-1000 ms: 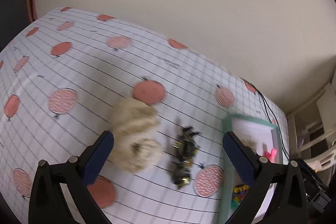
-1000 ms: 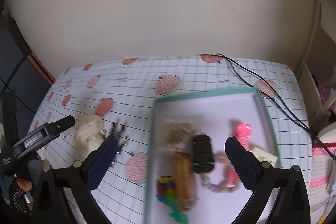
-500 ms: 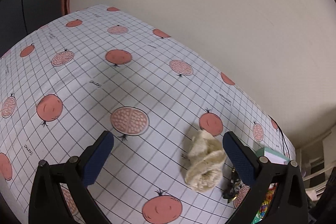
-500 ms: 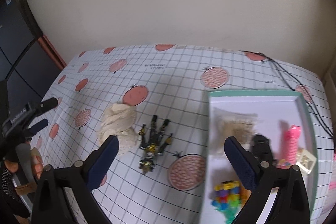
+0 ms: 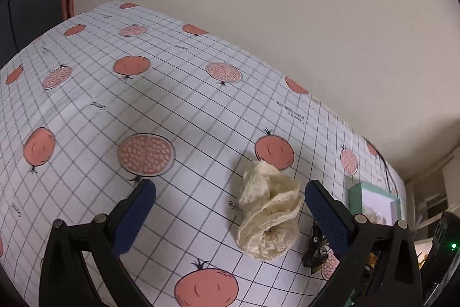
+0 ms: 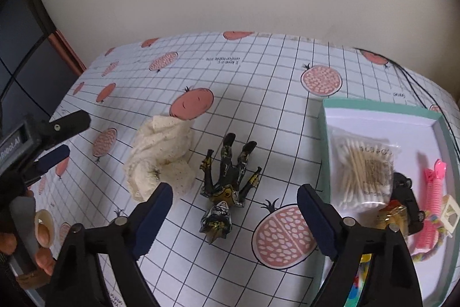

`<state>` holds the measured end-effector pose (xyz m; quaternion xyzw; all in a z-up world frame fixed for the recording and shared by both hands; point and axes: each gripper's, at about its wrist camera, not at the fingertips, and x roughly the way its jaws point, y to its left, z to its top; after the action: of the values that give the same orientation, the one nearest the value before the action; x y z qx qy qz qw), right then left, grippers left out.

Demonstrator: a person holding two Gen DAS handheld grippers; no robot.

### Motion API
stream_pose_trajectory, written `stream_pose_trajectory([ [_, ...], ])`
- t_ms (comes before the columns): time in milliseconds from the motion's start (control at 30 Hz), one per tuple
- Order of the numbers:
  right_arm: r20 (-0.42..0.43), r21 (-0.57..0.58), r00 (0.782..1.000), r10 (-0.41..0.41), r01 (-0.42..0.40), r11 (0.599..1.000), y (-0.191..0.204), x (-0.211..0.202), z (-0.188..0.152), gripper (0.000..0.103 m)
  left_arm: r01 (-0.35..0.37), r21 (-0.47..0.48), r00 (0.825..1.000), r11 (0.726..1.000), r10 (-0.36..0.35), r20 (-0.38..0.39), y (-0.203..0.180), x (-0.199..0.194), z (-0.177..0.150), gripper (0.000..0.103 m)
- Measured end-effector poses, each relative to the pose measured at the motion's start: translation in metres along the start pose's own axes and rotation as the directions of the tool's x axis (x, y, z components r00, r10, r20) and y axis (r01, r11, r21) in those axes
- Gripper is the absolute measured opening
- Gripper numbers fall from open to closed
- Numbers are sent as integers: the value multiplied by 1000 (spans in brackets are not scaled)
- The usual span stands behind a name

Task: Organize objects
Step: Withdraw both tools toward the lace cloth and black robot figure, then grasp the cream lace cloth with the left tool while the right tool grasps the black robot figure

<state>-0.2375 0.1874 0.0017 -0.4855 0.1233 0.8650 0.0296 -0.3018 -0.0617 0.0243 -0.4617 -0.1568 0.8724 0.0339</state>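
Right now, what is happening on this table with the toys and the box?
A person holds a two-finger gripper in each hand and is sorting loose items into a shallow mint-green box. The box already holds a bag of cotton swabs, a pink spiral toy and other small things. Two items lie outside it on the pomegranate-print tablecloth: a crumpled cream cloth and a black-and-gold action figure. The right gripper hangs open above the figure; the left gripper is open near the cloth. Neither holds anything.

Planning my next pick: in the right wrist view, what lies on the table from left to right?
Cream cloth → black-and-gold action figure → teal-rimmed tray, with the bag of cotton swabs → pink spiral toy.
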Motion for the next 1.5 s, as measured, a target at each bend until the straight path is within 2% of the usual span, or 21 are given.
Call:
stream_pose_trajectory([
  [200,-31,-8,999,-14,13,1000,-1,17,-6,85,-14,62,999,998,17,-35,-17,23,-16,102],
  [267,-35,-12,999,-14,14,1000,-1,20,-8,85,-2,64,999,998,6,-51,-18,31,-20,96],
  [333,-40,-13,999,-15,14,1000,0,23,-8,84,-8,69,998,998,13,-67,-20,38,-23,85],
  [533,-48,-22,999,-18,17,1000,4,31,-10,80,-3,85,995,996,11,-100,-24,52,-31,77],
  [700,-56,-30,998,-24,22,999,6,36,-13,69,-14,106,993,994,27,-115,-29,57,-36,67],
  [733,-57,-33,998,-24,22,999,7,36,-13,63,-14,108,992,994,27,-123,-30,59,-38,65],
  [867,-59,-45,998,-23,20,999,8,35,-12,50,-6,117,990,993,22,-139,-33,61,-42,61],
  [967,-61,-46,998,-27,24,999,8,35,-11,39,8,120,988,993,10,-154,-36,63,-43,50],
  [1100,-64,-44,998,-24,21,999,6,33,-11,38,11,143,985,990,14,-170,-40,65,-46,40],
  [1233,-61,-41,998,-23,20,999,6,31,-12,37,19,148,984,989,8,-179,-43,65,-47,22],
  [1267,-58,-41,998,-23,21,999,6,31,-11,35,20,151,984,988,8,-180,-44,64,-47,20],
  [1300,-53,-42,998,-25,23,999,6,29,-11,27,16,155,985,988,11,-174,-45,63,-47,17],
  [1500,-47,-35,999,-27,25,999,3,25,-9,27,9,137,987,990,13,-159,-41,59,-42,12],
])
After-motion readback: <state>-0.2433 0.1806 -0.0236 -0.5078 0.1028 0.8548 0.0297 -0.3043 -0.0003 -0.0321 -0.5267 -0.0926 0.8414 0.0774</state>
